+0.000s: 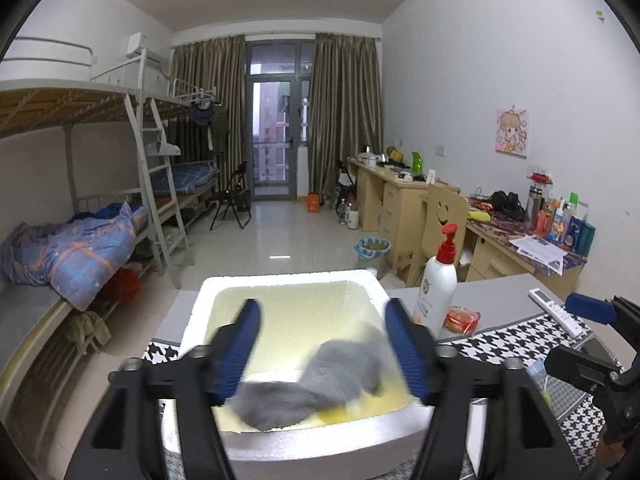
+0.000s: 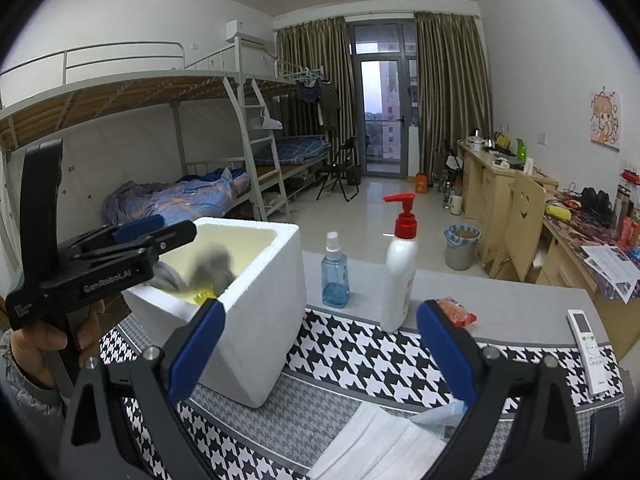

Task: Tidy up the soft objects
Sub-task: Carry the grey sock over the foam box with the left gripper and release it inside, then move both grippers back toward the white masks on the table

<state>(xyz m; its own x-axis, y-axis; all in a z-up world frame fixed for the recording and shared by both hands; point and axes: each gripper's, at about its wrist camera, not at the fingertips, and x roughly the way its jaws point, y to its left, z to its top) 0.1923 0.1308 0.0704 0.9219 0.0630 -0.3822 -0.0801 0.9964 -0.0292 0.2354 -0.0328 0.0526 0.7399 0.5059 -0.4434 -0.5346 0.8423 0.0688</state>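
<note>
1. Left gripper [image 1: 320, 344] poised over the white foam box [image 1: 288, 280], blue pads spread wide apart, nothing clamped between them.
2. Grey fluffy soft object [image 1: 320, 376] blurred, inside the box, low between the pads toward 6 o'clock of the opening (whether resting on the bottom cannot be told); something yellow [image 1: 340, 414] just beside it at 5 o'clock.
3. Right gripper [image 2: 320, 344] held over the houndstooth cloth [image 2: 360, 344], jaws apart and empty.
4. In the right wrist view, foam box at 10 o'clock from that gripper, a hand [image 2: 44, 356] gripping the left tool's handle at 9 o'clock.
5. White pump bottle [image 2: 400, 272] with red top standing at 12 o'clock, blue spray bottle [image 2: 335, 276] to its left, near but apart.
6. Orange packet [image 2: 456, 310] beside the right pad at 1 o'clock; white remote [image 2: 586, 350] lying at 3 o'clock on the table [image 2: 500, 292].
7. Folded white cloth [image 2: 376, 440] at 6 o'clock, under the jaws.
</note>
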